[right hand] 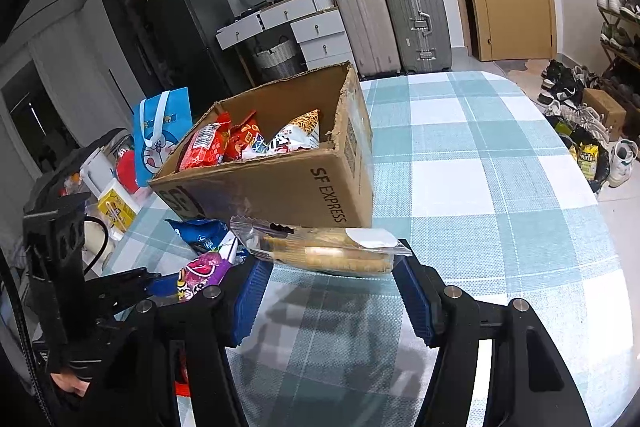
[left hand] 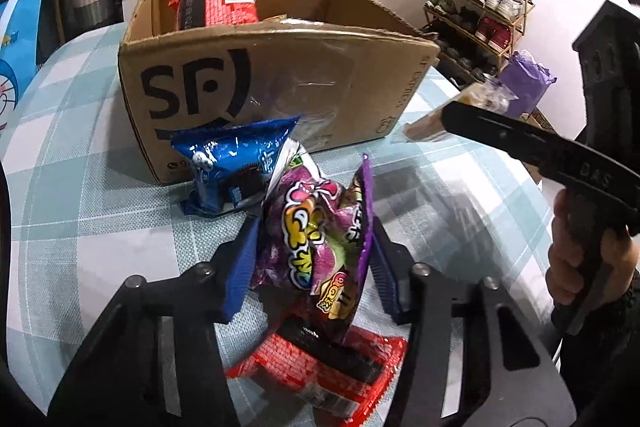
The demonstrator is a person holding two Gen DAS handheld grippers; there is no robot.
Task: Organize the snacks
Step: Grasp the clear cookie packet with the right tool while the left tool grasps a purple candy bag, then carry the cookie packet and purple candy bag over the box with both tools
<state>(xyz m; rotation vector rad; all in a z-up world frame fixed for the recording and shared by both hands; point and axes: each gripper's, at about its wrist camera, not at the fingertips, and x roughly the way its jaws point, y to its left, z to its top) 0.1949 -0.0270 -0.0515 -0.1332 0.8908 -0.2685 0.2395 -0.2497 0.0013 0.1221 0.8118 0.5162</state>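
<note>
My left gripper (left hand: 310,263) is shut on a purple candy bag (left hand: 316,247) and holds it up above the table, in front of the open cardboard box (left hand: 280,83). A blue cookie pack (left hand: 228,167) lies against the box front. A red snack pack (left hand: 320,371) lies on the table below the purple bag. My right gripper (right hand: 326,291) is shut on a clear wafer-biscuit pack (right hand: 324,251) and holds it crosswise above the table, near the box corner (right hand: 320,183). The box holds several snack packs (right hand: 248,143). The left gripper with the purple bag (right hand: 204,273) shows at the right wrist view's left.
The table has a green-and-white checked cloth (right hand: 480,195). A blue cartoon bag (right hand: 162,131) and small items sit beyond the table's left edge. Suitcases (right hand: 396,23), drawers and a shoe rack (left hand: 480,3) stand in the room. The right gripper's arm (left hand: 540,155) crosses the left wrist view.
</note>
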